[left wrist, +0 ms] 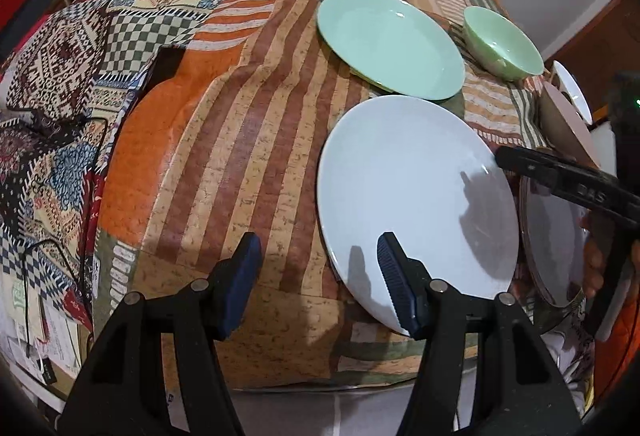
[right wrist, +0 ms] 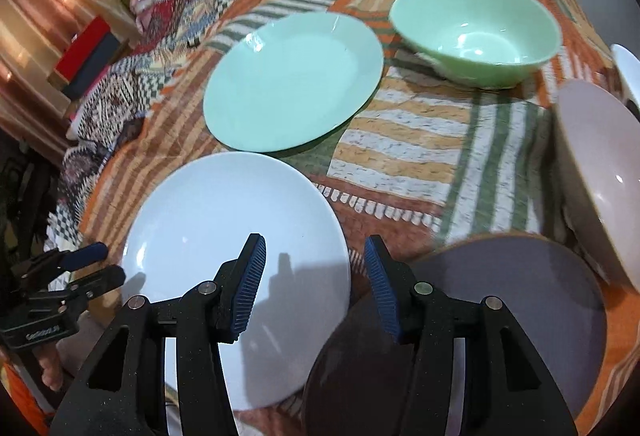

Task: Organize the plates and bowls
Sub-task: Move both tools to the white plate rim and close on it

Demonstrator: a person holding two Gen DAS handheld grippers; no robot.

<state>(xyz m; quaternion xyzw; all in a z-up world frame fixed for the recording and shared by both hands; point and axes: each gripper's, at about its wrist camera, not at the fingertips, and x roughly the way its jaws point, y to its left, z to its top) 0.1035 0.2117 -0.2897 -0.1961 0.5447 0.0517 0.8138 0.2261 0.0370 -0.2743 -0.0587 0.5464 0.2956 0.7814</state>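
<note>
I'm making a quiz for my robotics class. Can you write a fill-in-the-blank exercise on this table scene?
1. The green bowl stands to the right of the green ____.
2. The plate nearest the left gripper is ____ in colour.
3. The jaws of both grippers hold ____.
4. The table is covered by a patchwork ____.

Missing words: plate; white; nothing; cloth

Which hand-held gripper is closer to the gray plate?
Right. The right hand-held gripper hovers over the gap between the white plate and gray plate; the left hand-held gripper is at the white plate's far edge.
</note>
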